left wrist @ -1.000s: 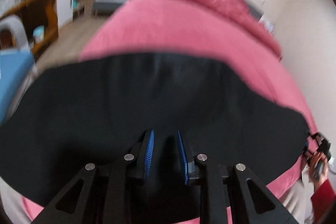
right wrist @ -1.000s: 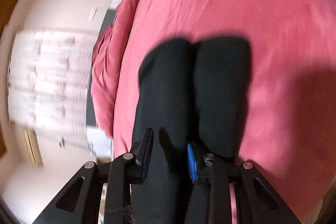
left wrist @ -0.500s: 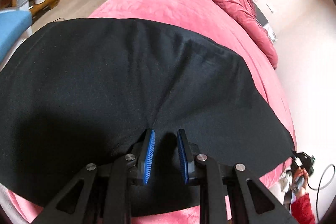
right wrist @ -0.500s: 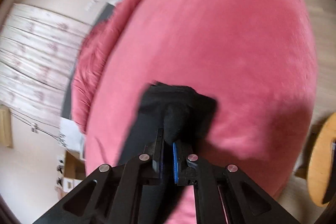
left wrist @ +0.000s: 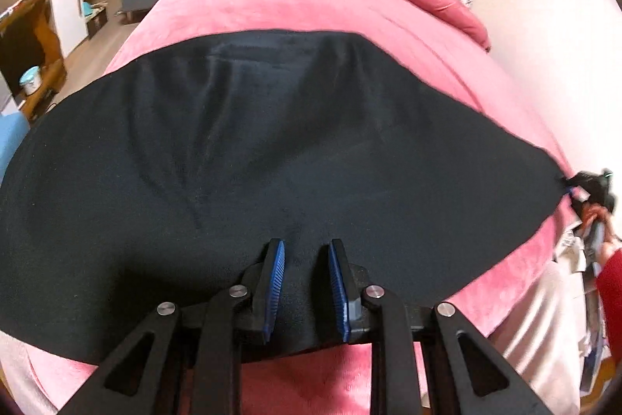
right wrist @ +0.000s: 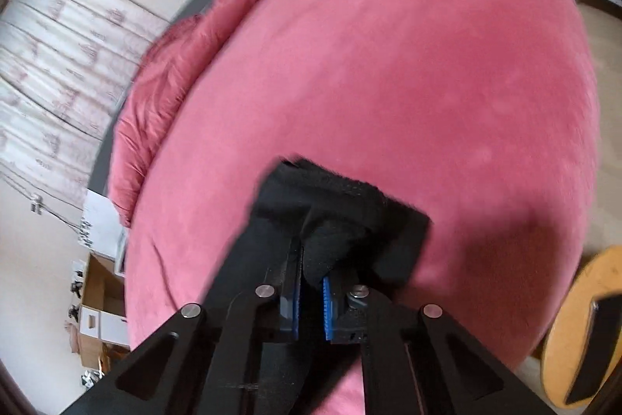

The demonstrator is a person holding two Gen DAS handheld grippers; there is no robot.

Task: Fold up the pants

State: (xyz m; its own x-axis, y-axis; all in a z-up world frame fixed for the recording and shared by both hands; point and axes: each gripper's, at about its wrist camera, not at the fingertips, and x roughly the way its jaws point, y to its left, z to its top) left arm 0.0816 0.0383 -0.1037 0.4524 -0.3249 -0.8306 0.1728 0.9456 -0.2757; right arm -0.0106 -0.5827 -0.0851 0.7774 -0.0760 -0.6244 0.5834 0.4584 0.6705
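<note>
Close in, the left claw (left wrist: pixel 304 286) sits with its blue pads apart over the near edge of the black pants (left wrist: pixel 272 150), gripping nothing that I can see, while the right claw (right wrist: pixel 311 292) is clamped on a bunched end of the cloth. The pants lie in a broad band across the pink bed (left wrist: pixel 311 2). I'd judge the folding barely under way, with the smoothing and stacking all left.

From my feed I see black pants (left wrist: pixel 272 142) on a pink bedspread (right wrist: pixel 408 65), blue ribbed finger pads (left wrist: pixel 276 282) (black gripper frames), and pale patterned curtains (right wrist: pixel 50 65).
</note>
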